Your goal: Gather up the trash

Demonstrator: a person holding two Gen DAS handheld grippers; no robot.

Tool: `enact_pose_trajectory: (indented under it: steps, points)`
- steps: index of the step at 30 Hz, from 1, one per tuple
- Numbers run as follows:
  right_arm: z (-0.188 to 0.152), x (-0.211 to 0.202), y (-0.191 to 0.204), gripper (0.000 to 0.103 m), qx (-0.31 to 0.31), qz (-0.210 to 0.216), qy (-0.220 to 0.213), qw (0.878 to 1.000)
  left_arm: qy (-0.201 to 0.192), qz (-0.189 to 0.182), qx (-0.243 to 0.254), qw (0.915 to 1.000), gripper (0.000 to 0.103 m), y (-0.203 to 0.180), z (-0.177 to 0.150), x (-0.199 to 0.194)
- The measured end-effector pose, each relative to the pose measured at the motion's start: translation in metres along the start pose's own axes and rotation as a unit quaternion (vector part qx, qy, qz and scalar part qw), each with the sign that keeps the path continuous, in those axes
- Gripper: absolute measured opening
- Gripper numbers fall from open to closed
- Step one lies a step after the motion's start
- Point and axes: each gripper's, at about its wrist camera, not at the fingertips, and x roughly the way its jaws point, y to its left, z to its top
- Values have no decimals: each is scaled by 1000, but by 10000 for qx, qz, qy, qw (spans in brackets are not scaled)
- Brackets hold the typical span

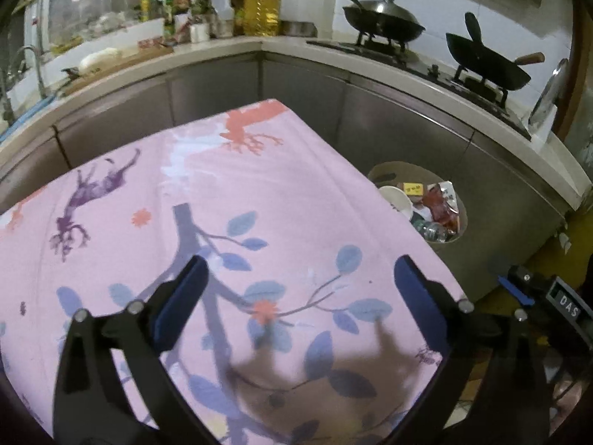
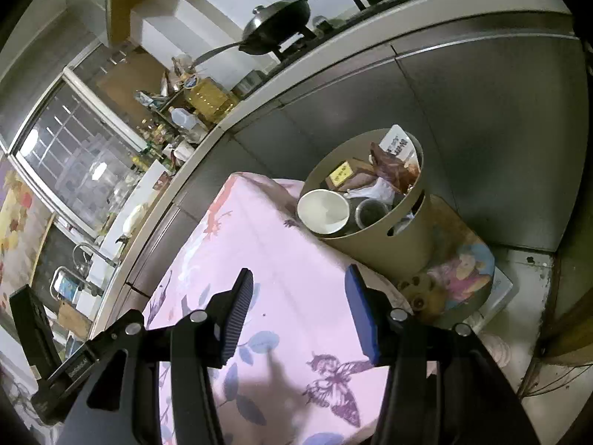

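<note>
A beige round bin [image 2: 385,244] stands on the floor beside the table's far right edge; it also shows in the left wrist view [image 1: 393,172]. It holds a white paper bowl [image 2: 323,210], a dark cup [image 2: 371,212], a yellow-labelled box [image 2: 341,173], red-brown wrappers [image 2: 389,165] and a plastic bottle [image 1: 431,230]. My left gripper [image 1: 300,282] is open and empty above the pink floral tablecloth [image 1: 281,193]. My right gripper [image 2: 298,313] is open and empty above the tablecloth's right part [image 2: 296,270], short of the bin.
Steel cabinets [image 1: 304,85] and a counter wrap around behind the table. Two woks [image 1: 385,22] sit on the stove [image 1: 418,65]. A sink tap [image 1: 33,63] is at far left. A cartoon-print stool [image 2: 463,270] stands under the bin.
</note>
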Motion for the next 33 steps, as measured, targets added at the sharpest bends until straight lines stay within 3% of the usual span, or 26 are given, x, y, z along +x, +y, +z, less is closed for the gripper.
enact_pose_trajectory:
  steps: [12,33]
  points:
    - [-19,-16,35,60,-394,97,-162,9990,-413,558,45,9976,97,17,-14,-30]
    - [-23,-27,43,61,-312,169,-290,9989,-775,734,150,9942,97,19,-18,-52]
